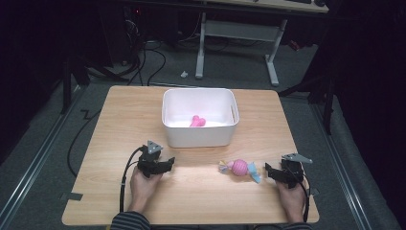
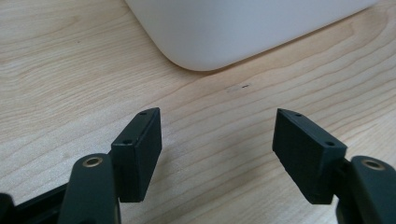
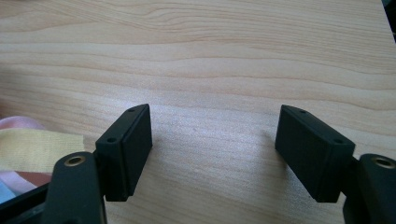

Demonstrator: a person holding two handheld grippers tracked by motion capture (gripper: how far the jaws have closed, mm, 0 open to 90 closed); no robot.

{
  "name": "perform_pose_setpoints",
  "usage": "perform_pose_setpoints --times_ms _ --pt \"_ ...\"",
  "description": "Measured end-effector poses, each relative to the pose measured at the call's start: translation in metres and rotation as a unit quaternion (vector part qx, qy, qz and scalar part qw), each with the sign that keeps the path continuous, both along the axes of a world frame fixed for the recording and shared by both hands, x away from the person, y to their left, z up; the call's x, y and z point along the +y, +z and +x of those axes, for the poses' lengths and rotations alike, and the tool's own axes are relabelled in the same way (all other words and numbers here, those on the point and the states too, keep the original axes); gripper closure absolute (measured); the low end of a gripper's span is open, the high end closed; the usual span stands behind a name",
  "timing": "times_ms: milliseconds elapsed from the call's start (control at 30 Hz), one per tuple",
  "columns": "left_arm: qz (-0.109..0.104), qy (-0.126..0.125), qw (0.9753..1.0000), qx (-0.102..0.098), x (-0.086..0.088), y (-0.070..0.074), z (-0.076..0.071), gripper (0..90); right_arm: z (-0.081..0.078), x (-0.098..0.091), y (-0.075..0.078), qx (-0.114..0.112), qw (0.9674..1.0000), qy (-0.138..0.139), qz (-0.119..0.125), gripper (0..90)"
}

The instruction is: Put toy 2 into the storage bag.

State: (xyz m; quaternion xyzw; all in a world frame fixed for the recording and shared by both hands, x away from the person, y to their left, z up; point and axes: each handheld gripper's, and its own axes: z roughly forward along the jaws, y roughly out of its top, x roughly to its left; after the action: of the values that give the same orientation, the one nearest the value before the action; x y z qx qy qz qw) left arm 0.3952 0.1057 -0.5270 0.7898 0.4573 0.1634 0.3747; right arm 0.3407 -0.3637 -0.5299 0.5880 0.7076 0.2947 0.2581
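A white plastic bin (image 1: 198,132) stands at the middle of the wooden table (image 1: 119,120), and a small pink toy (image 1: 197,121) lies inside it. A candy-shaped toy (image 1: 239,167), a pink ball with pale cloth ends, lies on the table in front of the bin, toward the right. My left gripper (image 1: 168,161) rests low near the bin's front left corner, open and with nothing in it; in the left gripper view (image 2: 217,113) the bin's rounded corner (image 2: 243,28) is just ahead. My right gripper (image 1: 267,170) sits right of the candy toy, open; the right gripper view (image 3: 215,109) has the toy's yellow cloth (image 3: 32,144) at its left edge, outside the jaws.
Cables trail from both grippers toward the table's near edge. Beyond the table there is dark floor with cables and a white desk frame (image 1: 273,62). Bare wood lies between the two grippers and on both sides of the bin.
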Motion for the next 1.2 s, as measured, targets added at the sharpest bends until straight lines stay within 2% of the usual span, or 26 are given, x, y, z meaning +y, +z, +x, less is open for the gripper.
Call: perform_pose_setpoints --times_ms 267,367,433,567,667,1000,1200 --pt "0.023 0.0 0.9997 -0.003 -0.003 -0.004 0.001 33.1 0.001 0.0 0.0 0.001 1.0 -0.001 0.002 27.5" --pt "0.036 -0.002 0.9993 -0.012 -0.006 -0.006 0.001 32.1 0.001 0.0 0.0 0.004 1.0 0.0 0.001 26.9" --pt "0.031 -0.004 0.9993 -0.019 -0.006 -0.008 0.001 30.6 0.0 0.0 0.0 0.004 1.0 0.003 0.0 26.5" --pt "0.031 -0.001 0.9993 -0.019 -0.006 -0.008 0.001 29.6 -0.001 -0.001 0.002 0.011 0.9999 0.008 0.001 27.6" --pt "0.032 0.002 0.9993 -0.019 -0.006 -0.008 0.001 28.7 -0.005 -0.003 0.005 0.019 0.9996 0.011 0.017 27.6" --pt "0.031 0.002 0.9994 -0.018 -0.006 -0.008 0.001 28.2 -0.035 0.0 0.026 -0.006 0.9991 0.038 0.016 28.0" --pt "0.031 0.002 0.9994 -0.018 -0.006 -0.008 0.001 28.2 -0.049 0.015 0.042 -0.017 0.9965 0.082 0.004 27.9"
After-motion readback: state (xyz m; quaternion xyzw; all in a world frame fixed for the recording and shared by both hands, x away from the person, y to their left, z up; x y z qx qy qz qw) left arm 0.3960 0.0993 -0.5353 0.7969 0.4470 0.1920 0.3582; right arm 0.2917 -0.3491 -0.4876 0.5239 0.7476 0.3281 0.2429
